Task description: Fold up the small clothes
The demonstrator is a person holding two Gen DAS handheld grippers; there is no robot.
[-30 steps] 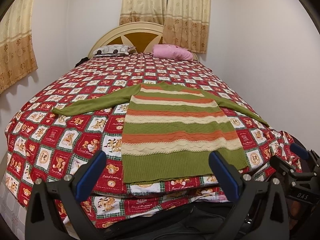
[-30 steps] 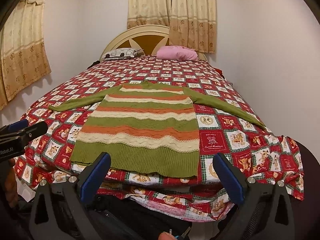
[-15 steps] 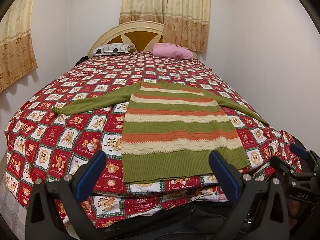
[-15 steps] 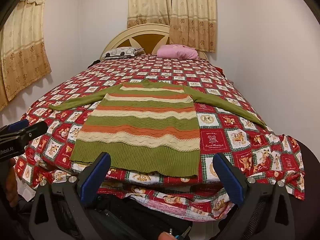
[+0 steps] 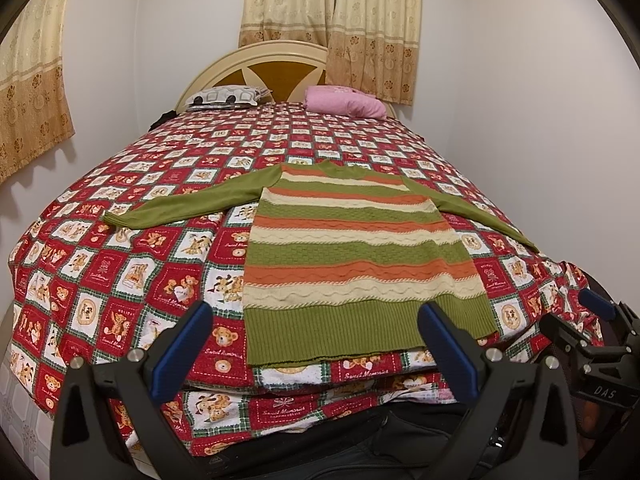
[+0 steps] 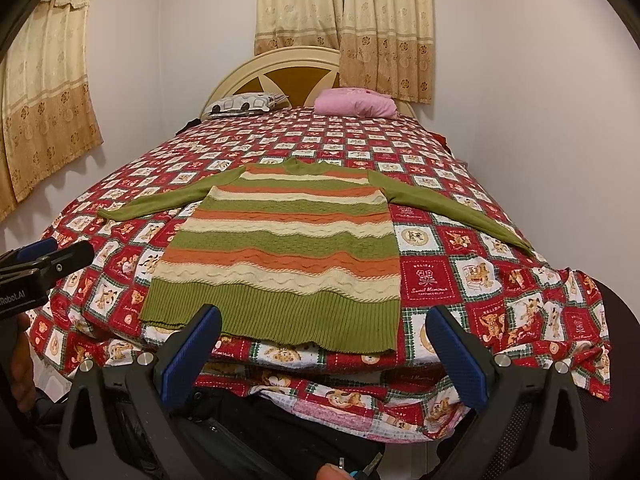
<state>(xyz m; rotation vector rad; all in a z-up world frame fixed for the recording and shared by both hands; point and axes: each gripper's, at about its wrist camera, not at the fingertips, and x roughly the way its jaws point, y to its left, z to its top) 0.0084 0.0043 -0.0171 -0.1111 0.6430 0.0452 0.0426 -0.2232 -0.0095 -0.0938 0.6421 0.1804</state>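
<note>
A green, orange and cream striped sweater (image 5: 352,256) lies flat on the bed, hem toward me, both green sleeves spread out to the sides. It also shows in the right wrist view (image 6: 288,248). My left gripper (image 5: 316,354) is open and empty, held just in front of the hem at the bed's near edge. My right gripper (image 6: 324,354) is open and empty, also just short of the hem. The right gripper also shows at the right edge of the left wrist view (image 5: 592,340), and the left gripper at the left edge of the right wrist view (image 6: 40,264).
The bed has a red patchwork teddy-bear cover (image 5: 132,272). A grey patterned pillow (image 5: 224,98) and a pink pillow (image 5: 344,102) lie at the headboard. A white wall (image 5: 540,120) runs close along the bed's right side. Curtains (image 5: 332,20) hang behind.
Both wrist views have tilted slightly, so the bed and sweater sit a little lower in the frames. The sweater has not moved and both grippers stay open.
</note>
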